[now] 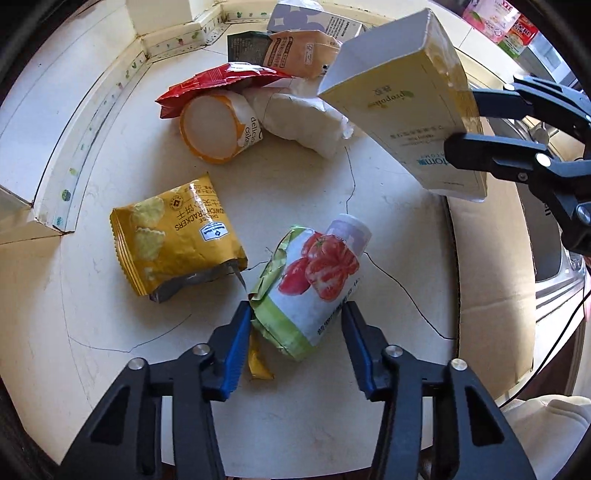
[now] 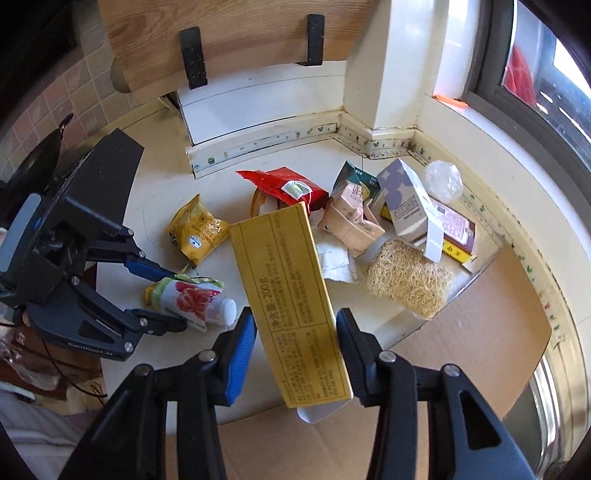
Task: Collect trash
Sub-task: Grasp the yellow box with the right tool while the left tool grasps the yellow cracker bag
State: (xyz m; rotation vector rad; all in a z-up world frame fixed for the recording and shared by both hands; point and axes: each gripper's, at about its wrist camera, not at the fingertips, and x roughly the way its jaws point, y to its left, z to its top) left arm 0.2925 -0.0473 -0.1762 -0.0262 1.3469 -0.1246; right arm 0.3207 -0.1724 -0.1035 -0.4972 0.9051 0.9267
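Where my left gripper (image 1: 295, 314) clamps the tomato bottle (image 1: 317, 280) on the countertop (image 1: 110, 332), its base is hidden. My right gripper (image 2: 295, 332) grips the yellow box (image 2: 291, 295), lifted; its lower end is hidden. Beyond, the wrapper pile (image 2: 332, 206) overlaps, labels unreadable.

Cream table (image 2: 159, 147) with hairline cracks, pale skirting strip (image 2: 258, 142) dotted with small green prints along its back edge, white pillar (image 2: 384, 74) in the corner, dark-framed window (image 2: 524, 66) at right — bright daylight — pinkish tiled wall (image 2: 77, 92) (left side), wood-grain panel (image 2: 240, 33) above.
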